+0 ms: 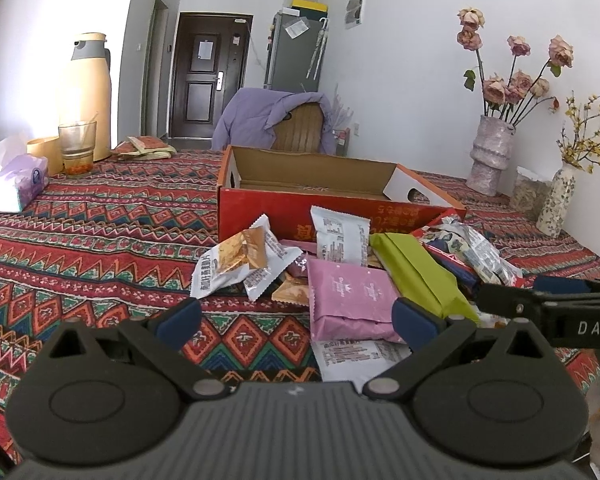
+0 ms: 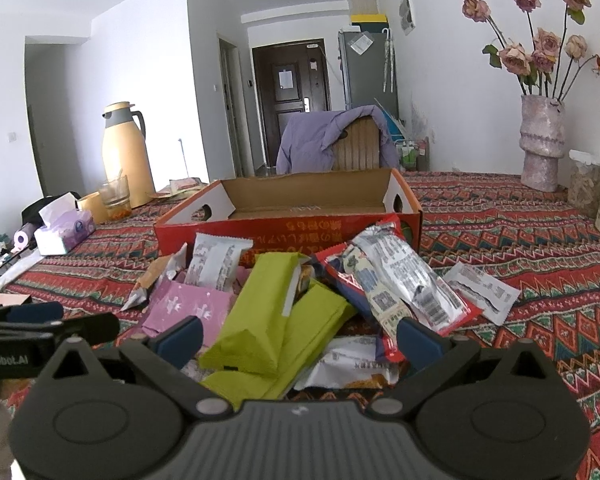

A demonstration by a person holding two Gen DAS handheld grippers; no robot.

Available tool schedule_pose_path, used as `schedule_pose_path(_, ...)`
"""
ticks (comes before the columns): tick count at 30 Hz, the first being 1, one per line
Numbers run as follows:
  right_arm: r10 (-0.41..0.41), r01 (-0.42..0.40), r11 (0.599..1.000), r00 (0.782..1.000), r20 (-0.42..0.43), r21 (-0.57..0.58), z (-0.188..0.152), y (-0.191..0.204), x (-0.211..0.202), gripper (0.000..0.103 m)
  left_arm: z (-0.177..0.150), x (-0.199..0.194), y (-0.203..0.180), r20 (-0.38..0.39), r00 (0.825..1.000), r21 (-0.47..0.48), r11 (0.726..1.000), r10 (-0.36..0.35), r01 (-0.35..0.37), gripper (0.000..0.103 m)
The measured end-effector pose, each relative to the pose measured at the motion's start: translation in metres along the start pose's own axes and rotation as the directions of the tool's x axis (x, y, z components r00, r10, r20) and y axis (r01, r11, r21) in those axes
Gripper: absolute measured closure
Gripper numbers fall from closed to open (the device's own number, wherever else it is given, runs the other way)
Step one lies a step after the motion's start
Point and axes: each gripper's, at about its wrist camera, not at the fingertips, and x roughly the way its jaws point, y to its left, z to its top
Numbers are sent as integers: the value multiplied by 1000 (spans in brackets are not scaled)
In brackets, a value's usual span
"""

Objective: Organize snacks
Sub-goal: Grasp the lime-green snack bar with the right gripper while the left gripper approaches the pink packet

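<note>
A pile of snack packets lies on the patterned tablecloth in front of an open red cardboard box (image 1: 300, 208) (image 2: 284, 228). The pile holds a pink packet (image 1: 348, 300) (image 2: 188, 308), green packets (image 1: 416, 276) (image 2: 260, 312), white packets (image 1: 340, 236) (image 2: 216, 264) and a silver and red packet (image 2: 404, 280). My left gripper (image 1: 298, 322) is open just in front of the pink packet, holding nothing. My right gripper (image 2: 300, 338) is open over the near end of the green packets, holding nothing. The box looks empty inside.
A yellow thermos (image 1: 88, 92) (image 2: 126, 152), a glass (image 1: 77, 148) and a tissue box (image 1: 14, 186) (image 2: 64, 232) stand at the left. Flower vases (image 1: 490, 152) (image 2: 542, 148) line the right wall. A chair with a purple jacket (image 1: 276, 120) stands behind the table.
</note>
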Motion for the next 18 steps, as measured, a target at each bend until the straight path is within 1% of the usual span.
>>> schedule_pose_path(3,14,-14,1000,1000,4,-11,4,3,4,5,0,1,3,-1,1000,-5,1000,7,-7,0)
schedule_pose_path(5,25,-25,1000,1000,1,-17,7,6,9,12,1,1,5,-1,1000,-7,1000,14,-14,0)
schedule_pose_path(8,41,-41,999,999,-18,-20,12,9,19,17,2,2,8,-1,1000,-12,1000,26,-26,0)
schedule_pose_path(15,64,-65,998,992,-111,-9,26,19,52,33,3,3,14,1,999,-19,999,45,-45,0)
schedule_pose_path(18,51,-53,999,988,-148,-9,29,22,66,40,3,4,16,-2,999,-22,998,53,-53,0)
